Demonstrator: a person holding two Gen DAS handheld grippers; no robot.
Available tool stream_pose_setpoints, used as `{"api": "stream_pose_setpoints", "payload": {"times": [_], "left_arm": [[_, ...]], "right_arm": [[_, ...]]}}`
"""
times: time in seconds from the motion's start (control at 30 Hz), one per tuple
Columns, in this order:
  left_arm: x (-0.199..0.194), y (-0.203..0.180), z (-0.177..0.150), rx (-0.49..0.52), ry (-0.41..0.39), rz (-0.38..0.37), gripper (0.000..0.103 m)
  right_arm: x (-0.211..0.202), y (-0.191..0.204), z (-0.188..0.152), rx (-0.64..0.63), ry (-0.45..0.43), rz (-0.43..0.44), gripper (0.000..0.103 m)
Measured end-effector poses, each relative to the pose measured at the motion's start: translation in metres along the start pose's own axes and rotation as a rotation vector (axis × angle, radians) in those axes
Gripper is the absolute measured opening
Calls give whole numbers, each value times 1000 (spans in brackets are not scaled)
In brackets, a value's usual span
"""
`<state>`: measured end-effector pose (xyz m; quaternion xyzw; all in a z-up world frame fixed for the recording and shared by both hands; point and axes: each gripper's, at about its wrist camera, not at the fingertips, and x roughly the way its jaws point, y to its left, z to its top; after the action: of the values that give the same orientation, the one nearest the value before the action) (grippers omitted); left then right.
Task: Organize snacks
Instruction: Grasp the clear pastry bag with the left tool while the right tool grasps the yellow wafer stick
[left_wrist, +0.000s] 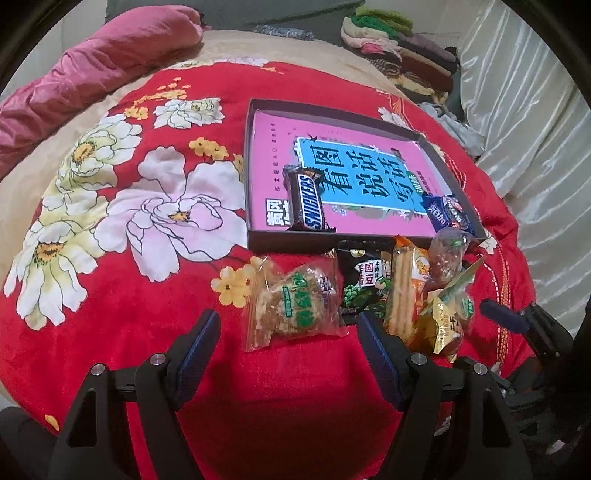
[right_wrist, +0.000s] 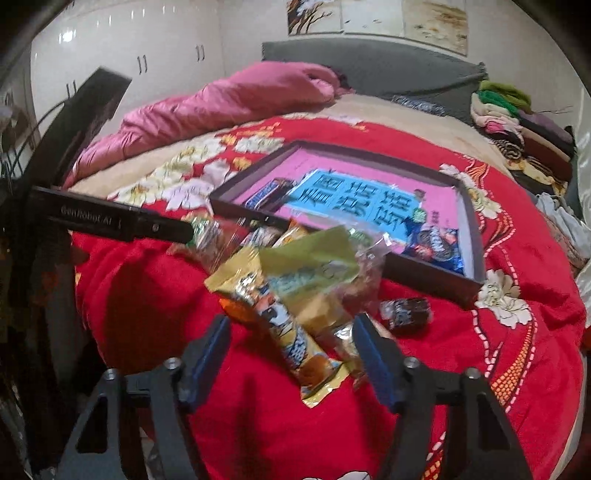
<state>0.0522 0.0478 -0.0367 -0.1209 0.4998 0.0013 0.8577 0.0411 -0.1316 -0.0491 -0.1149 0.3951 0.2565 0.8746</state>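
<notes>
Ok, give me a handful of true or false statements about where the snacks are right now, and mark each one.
1. The Snickers bar lies inside the shallow box. True.
2. The box is lined with a green sheet. False: the sheet in it is pink with a blue panel.
3. A blue cookie pack sits in a corner of the box. True.
4. The clear bag of brown pastry is already in the box. False: it lies on the red blanket in front of the box.
5. The left gripper is clamped on the Snickers bar. False: it is open and holds nothing.
</notes>
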Motion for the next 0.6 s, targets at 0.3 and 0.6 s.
{"api": "stream_pose_setpoints", "payload": {"times": [0.3, 0.6], "left_arm": [[11, 2, -2, -12, 24, 0, 77], [26, 5, 0, -40, 51, 2, 77]], "right_arm": [[20, 10, -2, -67, 61, -2, 39], [33, 17, -3, -144, 78, -22, 24]]}}
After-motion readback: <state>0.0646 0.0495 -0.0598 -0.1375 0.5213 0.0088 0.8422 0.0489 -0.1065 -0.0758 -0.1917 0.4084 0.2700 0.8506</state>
